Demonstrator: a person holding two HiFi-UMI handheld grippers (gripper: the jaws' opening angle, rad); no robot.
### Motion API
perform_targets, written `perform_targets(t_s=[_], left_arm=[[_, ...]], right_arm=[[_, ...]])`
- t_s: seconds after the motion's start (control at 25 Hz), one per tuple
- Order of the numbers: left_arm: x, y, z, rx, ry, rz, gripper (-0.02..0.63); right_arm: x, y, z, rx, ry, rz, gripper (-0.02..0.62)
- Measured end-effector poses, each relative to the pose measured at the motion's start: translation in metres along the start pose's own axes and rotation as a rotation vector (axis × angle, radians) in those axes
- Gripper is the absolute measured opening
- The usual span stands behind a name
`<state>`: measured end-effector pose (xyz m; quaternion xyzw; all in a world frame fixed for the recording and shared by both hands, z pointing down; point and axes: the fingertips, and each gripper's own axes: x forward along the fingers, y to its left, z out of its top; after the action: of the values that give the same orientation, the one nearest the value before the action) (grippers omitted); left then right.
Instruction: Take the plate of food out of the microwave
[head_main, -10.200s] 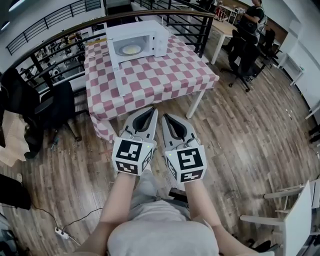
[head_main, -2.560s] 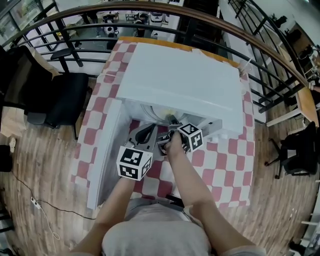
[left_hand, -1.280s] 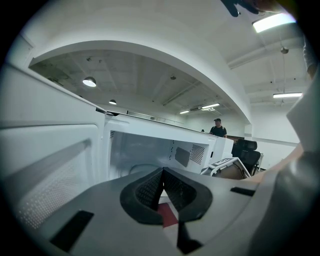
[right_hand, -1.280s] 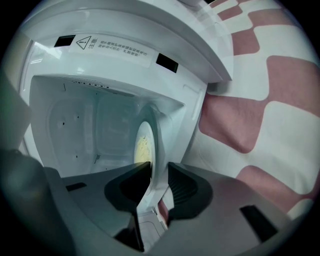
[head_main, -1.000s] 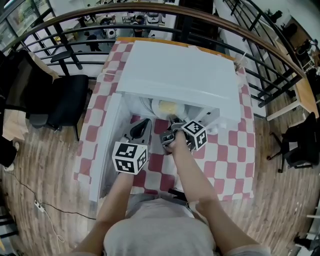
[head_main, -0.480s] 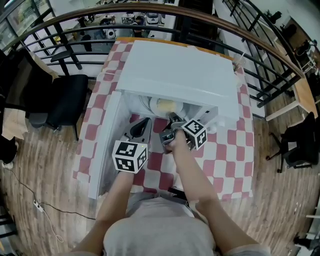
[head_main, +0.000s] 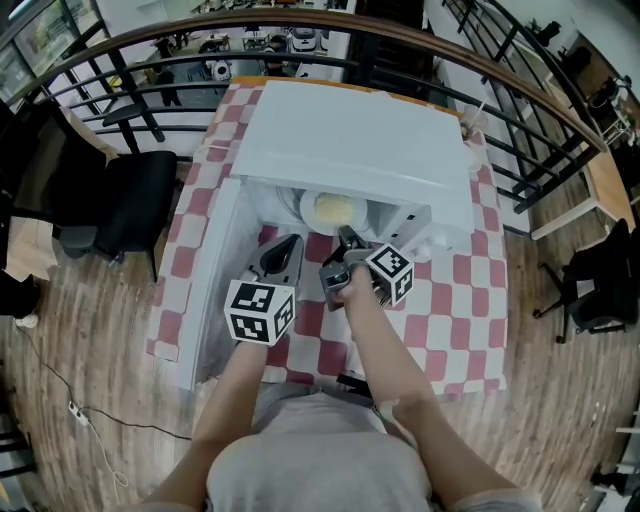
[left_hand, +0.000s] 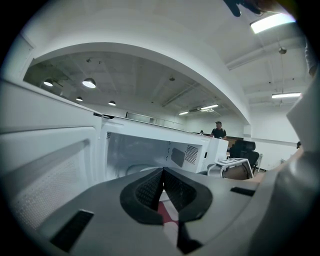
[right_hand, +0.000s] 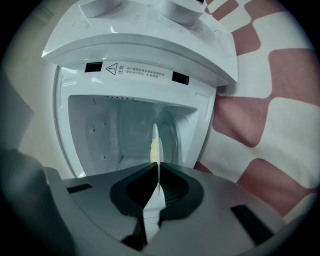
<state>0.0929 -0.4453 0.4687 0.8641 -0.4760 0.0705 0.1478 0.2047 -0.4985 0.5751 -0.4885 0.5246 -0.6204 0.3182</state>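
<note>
Red-white checked-cloth table (head_main: 470, 320) carries white microwave (head_main: 350, 140), door (head_main: 210, 290) open at left

Open office: swivel chair (head_main: 130, 200), railing (head_main: 250, 17), wood floor (head_main: 90, 400) (strip ceiling lights (left_hand: 272, 22) overhead).

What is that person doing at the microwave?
A person is taking a plate of yellow food out of the open microwave. The right gripper is shut on the plate's rim, and the plate is at the oven's mouth, not yet clear of it. The left gripper is shut with nothing in it, beside the open door.
</note>
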Motion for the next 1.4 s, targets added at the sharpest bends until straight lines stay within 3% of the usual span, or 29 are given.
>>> perform_targets(t_s=[1.4], left_arm=[[-0.034,-0.053,0.013,0.042,-0.098,0.027,0.003]], right_arm=[[-0.092,0.024,-0.007,-0.011,0.067,0.121,0.034]])
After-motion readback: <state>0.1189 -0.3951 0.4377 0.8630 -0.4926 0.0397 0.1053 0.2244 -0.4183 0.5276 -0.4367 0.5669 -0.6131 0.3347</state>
